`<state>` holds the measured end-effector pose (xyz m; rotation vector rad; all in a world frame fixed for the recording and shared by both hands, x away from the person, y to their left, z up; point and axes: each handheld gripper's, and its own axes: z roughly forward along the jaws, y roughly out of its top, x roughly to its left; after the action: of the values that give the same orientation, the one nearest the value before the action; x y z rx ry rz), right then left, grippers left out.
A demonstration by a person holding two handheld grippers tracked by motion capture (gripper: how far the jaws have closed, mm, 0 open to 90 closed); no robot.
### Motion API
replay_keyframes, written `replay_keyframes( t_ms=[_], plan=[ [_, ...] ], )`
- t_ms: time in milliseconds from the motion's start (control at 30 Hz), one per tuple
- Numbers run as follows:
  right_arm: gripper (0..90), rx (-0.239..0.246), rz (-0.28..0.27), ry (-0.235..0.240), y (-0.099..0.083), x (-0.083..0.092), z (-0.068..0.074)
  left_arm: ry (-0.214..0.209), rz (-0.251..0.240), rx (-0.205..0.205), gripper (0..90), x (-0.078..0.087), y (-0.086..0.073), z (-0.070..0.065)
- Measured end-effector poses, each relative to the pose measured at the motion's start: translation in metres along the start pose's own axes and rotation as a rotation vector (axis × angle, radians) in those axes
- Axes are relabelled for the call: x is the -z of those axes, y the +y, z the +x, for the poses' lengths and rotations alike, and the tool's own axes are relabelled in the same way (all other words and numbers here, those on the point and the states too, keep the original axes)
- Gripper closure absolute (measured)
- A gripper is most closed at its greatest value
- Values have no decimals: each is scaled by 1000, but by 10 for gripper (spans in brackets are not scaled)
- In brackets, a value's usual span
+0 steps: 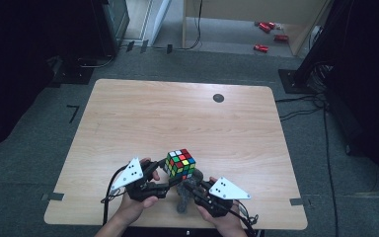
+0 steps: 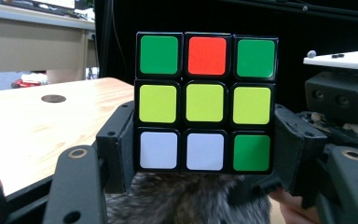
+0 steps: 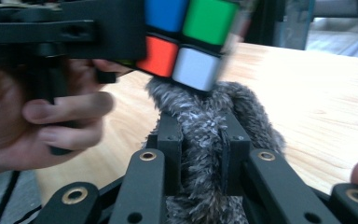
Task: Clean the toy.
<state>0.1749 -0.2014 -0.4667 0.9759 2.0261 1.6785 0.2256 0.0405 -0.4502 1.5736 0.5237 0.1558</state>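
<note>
High view: a light wooden bench (image 1: 128,118) stands on grey carpet, and the person's two hands come in at its near edge. The left gripper (image 1: 162,174) reaches in from the left and carries a multicoloured plastic puzzle cube with black edges (image 1: 180,164), which sits raised above the bench near the front edge, between the two tools. The right gripper (image 1: 190,187) points in from the right, with a grey furry tuft of soft material (image 1: 183,200) bunched at its tip, just under and beside the cube. A small dark round disc (image 1: 218,98) lies well apart on the far side of the bench.

Left gripper view: the cube (image 2: 206,102) faces the camera squarely, showing green, red and green on top, a yellow-green row in the middle, and white, white and green below. The two black fingers (image 2: 116,149) press against its left and right sides at the lowest row, pinching it. The grey tuft (image 2: 186,200) lies directly below the cube.

Right gripper view: the right gripper's fingers (image 3: 170,140) are drawn close together, squeezing the grey tuft (image 3: 205,126) between them. The tuft's top touches the underside of the cube (image 3: 186,42), which hangs at the upper edge with blue, green, red and white squares showing. The person's left hand (image 3: 42,121) holds the other tool at the left.
</note>
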Motion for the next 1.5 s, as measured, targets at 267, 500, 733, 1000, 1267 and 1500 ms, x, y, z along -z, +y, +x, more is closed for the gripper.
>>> replay_keyframes(
  t_ms=[267, 500, 733, 1000, 1267, 1500],
  plan=[
    [750, 11, -3, -11, 2, 3, -2, 5, 1, -11, 353, 1, 0, 0],
    [751, -9, 0, -35, 1, 3, -5, 5, 6, -14, 353, 0, 0, -1],
    [750, -23, 3, -10, 1, 3, -5, 24, 18, -52, 352, -1, -1, -5],
    [753, -47, 1, -7, 0, 1, -4, 19, 24, -51, 353, -3, -2, -8],
    [752, -32, 0, -59, 0, 8, -17, 58, 17, -43, 353, 5, 0, 3],
    [749, -25, -8, -175, 5, 21, -41, 74, 34, -41, 353, 7, -3, 8]
  ],
)
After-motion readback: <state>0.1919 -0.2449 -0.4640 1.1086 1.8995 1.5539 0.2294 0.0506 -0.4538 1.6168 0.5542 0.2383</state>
